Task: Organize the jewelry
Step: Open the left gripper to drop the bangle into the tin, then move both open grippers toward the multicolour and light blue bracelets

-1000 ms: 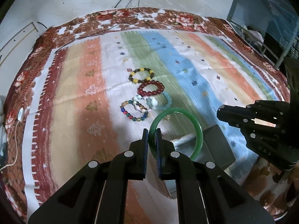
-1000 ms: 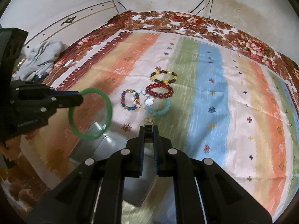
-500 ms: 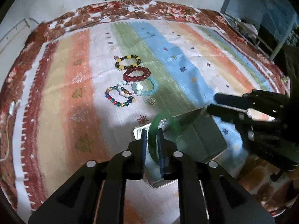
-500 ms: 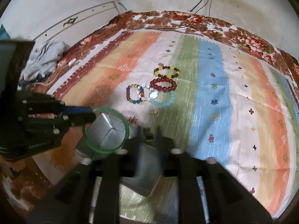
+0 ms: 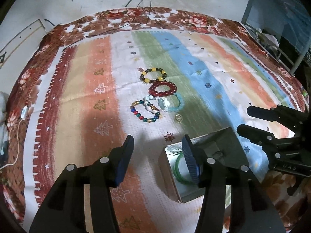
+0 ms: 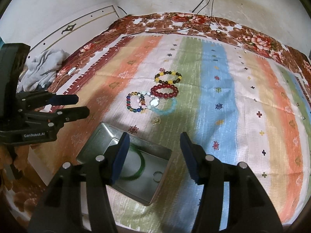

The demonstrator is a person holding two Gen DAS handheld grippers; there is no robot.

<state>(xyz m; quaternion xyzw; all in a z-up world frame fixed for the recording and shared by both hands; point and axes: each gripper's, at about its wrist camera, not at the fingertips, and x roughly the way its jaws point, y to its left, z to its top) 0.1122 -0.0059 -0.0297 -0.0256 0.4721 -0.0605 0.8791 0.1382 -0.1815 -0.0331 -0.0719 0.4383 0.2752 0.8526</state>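
A green bangle (image 6: 139,167) lies in an open metal tin (image 6: 164,171) on the striped cloth, beside a small ring (image 6: 157,175); the bangle also shows in the left wrist view (image 5: 177,171). Beaded bracelets lie on the cloth beyond the tin: yellow-and-dark (image 5: 153,75), dark red (image 5: 162,90), multicoloured (image 5: 144,111), pale blue (image 5: 174,103). A small gold piece (image 5: 178,117) lies near them. My left gripper (image 5: 158,159) is open and empty, just left of the tin. My right gripper (image 6: 153,156) is open and empty above the tin.
The tin's lid (image 5: 219,145) stands open on its far side. Cables (image 6: 202,5) run down the wall onto the bed's far edge. Grey clothing (image 6: 43,66) lies off the bed's left side. A white cord and small device (image 5: 24,112) lie at the left edge.
My left gripper opened and let go of the green bangle, which now lies in the tin. My right gripper also opened. Both drew back slightly from the tin.
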